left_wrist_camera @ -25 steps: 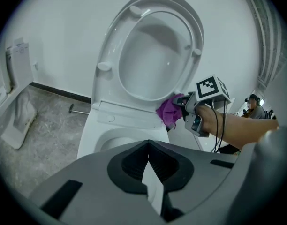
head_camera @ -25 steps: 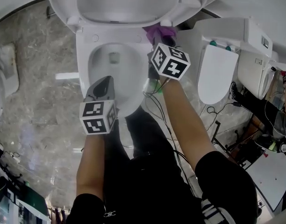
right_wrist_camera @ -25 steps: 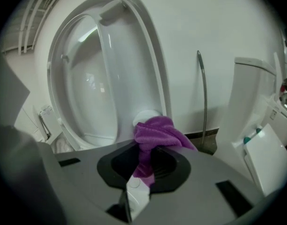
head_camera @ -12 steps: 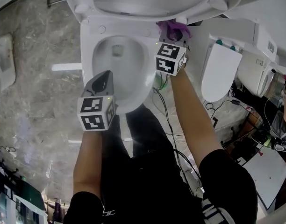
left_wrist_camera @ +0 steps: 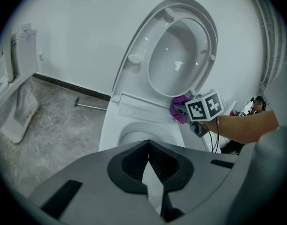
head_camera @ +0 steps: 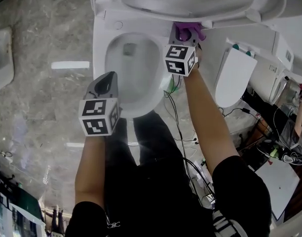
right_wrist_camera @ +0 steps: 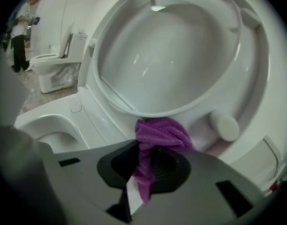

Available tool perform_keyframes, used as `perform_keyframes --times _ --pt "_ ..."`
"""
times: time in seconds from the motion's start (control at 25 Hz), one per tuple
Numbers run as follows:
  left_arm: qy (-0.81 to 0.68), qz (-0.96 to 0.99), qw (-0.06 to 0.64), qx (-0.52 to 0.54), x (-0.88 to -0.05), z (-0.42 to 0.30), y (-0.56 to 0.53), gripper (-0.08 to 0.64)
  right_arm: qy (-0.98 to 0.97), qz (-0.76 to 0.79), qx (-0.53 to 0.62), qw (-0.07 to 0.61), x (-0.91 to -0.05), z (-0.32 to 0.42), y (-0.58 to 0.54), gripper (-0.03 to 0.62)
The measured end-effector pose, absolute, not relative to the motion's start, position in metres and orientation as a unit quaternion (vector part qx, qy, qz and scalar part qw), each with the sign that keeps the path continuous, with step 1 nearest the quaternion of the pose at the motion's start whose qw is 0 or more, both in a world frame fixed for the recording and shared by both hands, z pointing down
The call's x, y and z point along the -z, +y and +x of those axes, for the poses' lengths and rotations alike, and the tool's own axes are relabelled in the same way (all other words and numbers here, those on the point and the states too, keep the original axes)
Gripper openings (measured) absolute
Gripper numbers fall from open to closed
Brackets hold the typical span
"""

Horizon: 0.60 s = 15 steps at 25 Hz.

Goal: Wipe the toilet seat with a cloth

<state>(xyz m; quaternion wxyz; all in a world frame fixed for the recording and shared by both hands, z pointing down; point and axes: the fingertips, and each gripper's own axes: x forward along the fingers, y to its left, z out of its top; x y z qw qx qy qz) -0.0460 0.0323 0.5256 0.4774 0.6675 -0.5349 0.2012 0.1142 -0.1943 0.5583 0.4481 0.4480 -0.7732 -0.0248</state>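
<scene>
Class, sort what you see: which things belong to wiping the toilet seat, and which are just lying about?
Job in hand:
- cloth, clamped in the right gripper
- raised seat
- toilet

Lying about:
- cables
- metal rod
- other toilet
- left gripper, shut and empty

Left of the jaws of the left gripper (left_wrist_camera: 148,146), grey marbled floor (left_wrist_camera: 59,125) — a metal rod (left_wrist_camera: 89,104) lies on it, ahead. Left of the jaws of the right gripper (right_wrist_camera: 143,149), a second toilet (right_wrist_camera: 52,74) — a person (right_wrist_camera: 19,36) beside it.
</scene>
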Motion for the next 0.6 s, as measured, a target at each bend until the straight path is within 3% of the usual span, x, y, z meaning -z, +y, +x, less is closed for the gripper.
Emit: perform_keyframes --times 0.6 --pt "-0.547 0.653 0.489 -0.186 -0.536 -0.1 0.041 0.008 -0.756 0.484 -0.14 0.418 -0.597 0.046 -0.183 0.061"
